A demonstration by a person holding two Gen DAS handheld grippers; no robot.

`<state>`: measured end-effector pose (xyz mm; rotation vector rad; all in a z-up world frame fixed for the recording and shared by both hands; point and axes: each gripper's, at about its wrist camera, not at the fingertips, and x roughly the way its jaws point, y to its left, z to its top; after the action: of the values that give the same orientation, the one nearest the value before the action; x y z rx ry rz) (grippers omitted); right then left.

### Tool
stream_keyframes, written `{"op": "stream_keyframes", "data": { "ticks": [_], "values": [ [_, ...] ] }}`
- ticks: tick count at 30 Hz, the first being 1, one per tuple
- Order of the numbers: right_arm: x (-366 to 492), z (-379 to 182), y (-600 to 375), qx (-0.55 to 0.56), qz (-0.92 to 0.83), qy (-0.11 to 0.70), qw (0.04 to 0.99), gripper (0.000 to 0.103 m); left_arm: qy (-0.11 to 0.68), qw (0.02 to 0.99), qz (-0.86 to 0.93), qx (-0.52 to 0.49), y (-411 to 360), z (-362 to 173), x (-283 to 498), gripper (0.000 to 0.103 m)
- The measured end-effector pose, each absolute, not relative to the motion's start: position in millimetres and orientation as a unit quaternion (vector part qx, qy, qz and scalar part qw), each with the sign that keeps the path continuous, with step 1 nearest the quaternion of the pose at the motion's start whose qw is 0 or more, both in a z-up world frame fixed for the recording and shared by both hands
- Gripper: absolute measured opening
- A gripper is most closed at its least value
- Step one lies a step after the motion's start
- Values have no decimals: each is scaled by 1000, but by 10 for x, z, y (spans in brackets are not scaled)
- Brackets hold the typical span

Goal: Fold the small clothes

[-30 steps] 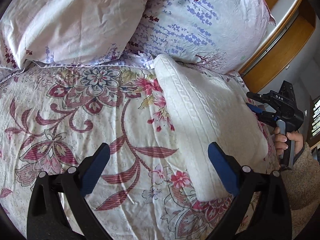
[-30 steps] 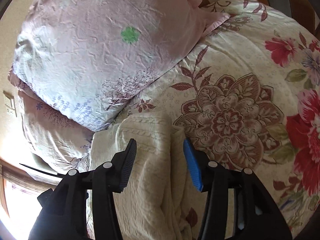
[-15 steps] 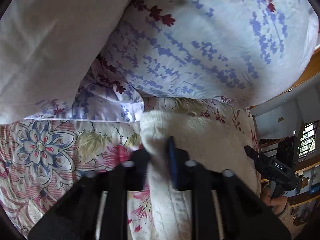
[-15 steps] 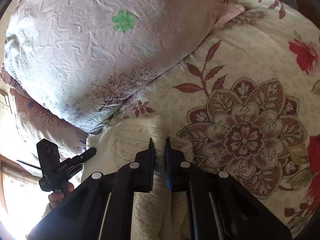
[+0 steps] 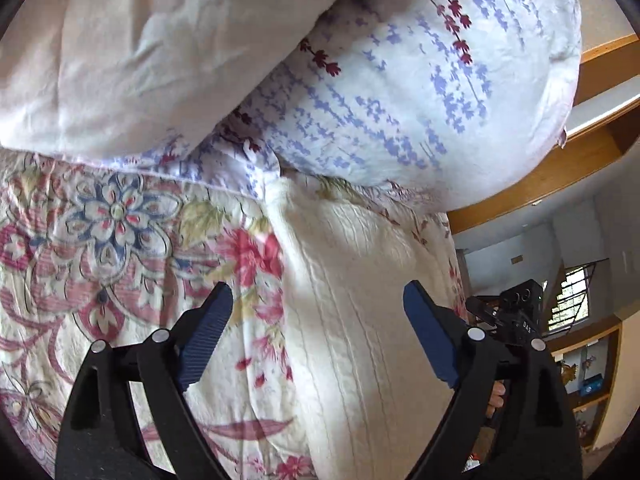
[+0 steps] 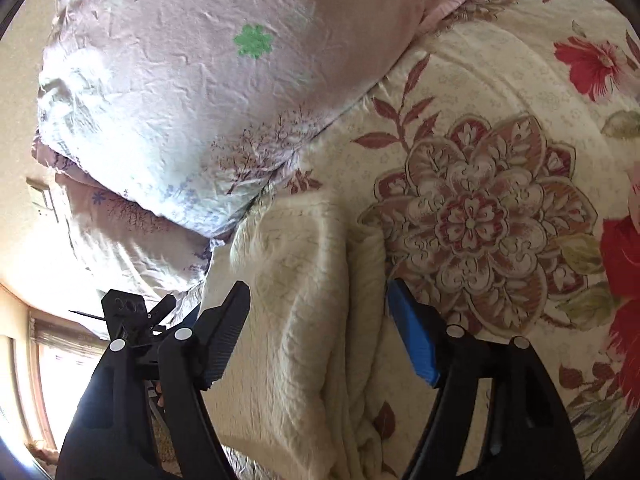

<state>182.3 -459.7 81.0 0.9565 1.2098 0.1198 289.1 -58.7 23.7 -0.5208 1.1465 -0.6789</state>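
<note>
A cream cable-knit garment [image 5: 360, 300] lies folded into a long strip on the floral quilt [image 5: 100, 240], its far end tucked against the pillows. My left gripper [image 5: 318, 312] hovers over its near part with jaws opening wide, pads clear of the knit. In the right wrist view the same garment [image 6: 304, 300] runs up between my right gripper's [image 6: 318, 312] fingers. Those jaws are also opening, and the cloth lies below them, not pinched. Each view shows the other gripper at its edge: the right one [image 5: 516, 320] and the left one [image 6: 128, 312].
Two pillows, a pale pink one [image 5: 140, 48] and a lavender-print one [image 5: 420, 92], lean against the wooden headboard [image 5: 560, 168] just beyond the garment. The quilt [image 6: 480, 208] spreads wide beside the garment. A bright window [image 6: 52, 380] is low at the left.
Both grippers went from open to shut on the garment's far end, then opened again and let it go. The left gripper moved in toward the pillows.
</note>
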Motion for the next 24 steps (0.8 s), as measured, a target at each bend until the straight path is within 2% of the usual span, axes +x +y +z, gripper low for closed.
{"op": "stream_keyframes", "data": {
  "ticks": [6,10,12,13,14,15,16,18,20,24],
  "values": [
    [1693,623,-4444,445,89,590,667,73,569,721,-338,-205,-879,56,2695,87],
    [1689,547,-4270,454,126,595,651,73,566,724,-351,-181,-1125,46,2582,86],
    [1701,544,-4212,453,136,589,655,73,570,717,-358,-181,-1236,20,2544,79],
    [1709,523,-4186,458,139,585,654,70,562,727,-353,-177,-1241,38,2526,78],
    [1712,507,-4169,462,141,581,655,66,559,731,-350,-175,-1221,51,2517,73],
    [1714,468,-4137,470,146,578,651,52,557,734,-345,-181,-1214,44,2521,63],
    [1711,427,-4106,473,147,579,648,42,556,732,-341,-195,-1185,23,2536,60],
    [1683,407,-4050,487,153,566,647,36,551,727,-341,-227,-1036,10,2555,43],
    [1685,443,-3977,506,166,547,646,33,546,727,-343,-235,-957,41,2550,38],
    [1776,624,-3628,491,201,536,656,30,528,740,-337,-245,-641,221,2456,37]
  ]
}}
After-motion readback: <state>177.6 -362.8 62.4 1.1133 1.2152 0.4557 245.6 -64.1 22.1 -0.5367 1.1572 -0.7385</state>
